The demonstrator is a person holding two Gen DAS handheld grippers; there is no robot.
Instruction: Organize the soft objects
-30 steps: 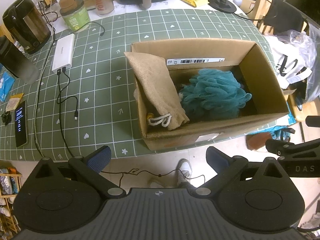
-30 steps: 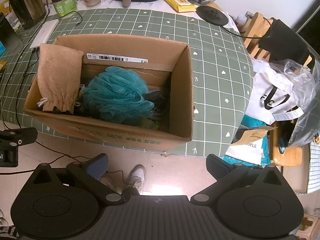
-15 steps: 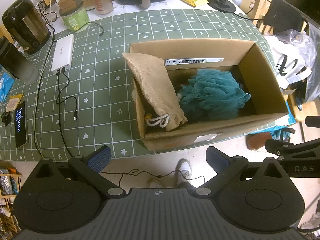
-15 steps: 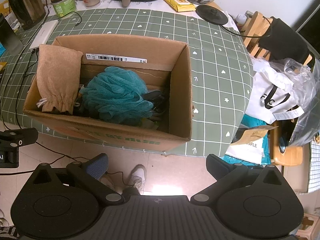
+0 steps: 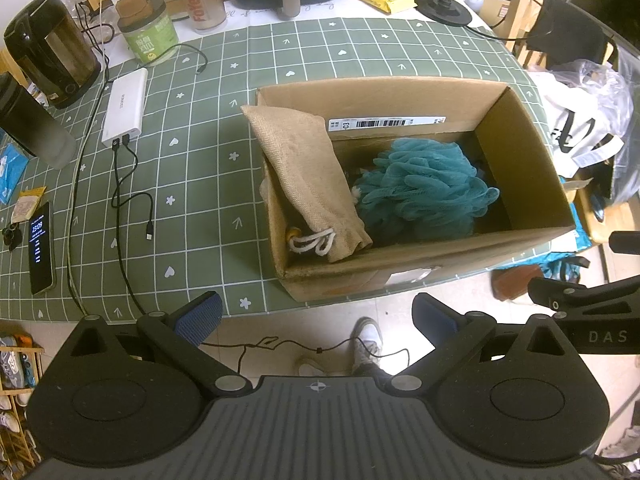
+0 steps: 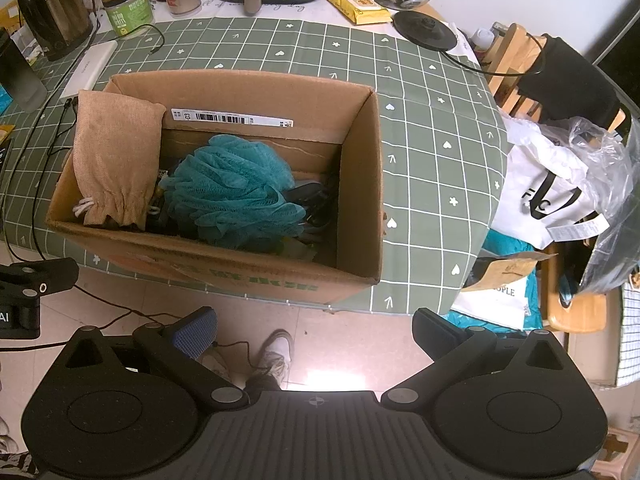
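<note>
Both grippers hung clear of the green grid-patterned surface (image 5: 192,184), fingers spread wide and empty: left gripper (image 5: 316,316), right gripper (image 6: 314,330). The open brown cardboard box (image 5: 524,152) sat at centre frame. Inside it lay the teal mesh bath pouf (image 5: 424,188); the tan burlap drawstring pouch (image 5: 308,172) was draped over the box's left wall, half in, half out. Judgement: the pouch is the likely next pick. Approach from above, pinch mid-body fabric rather than the white cord (image 5: 312,242), and keep the fingers off the cardboard rim. The pouf compresses easily; grip deep.
</note>
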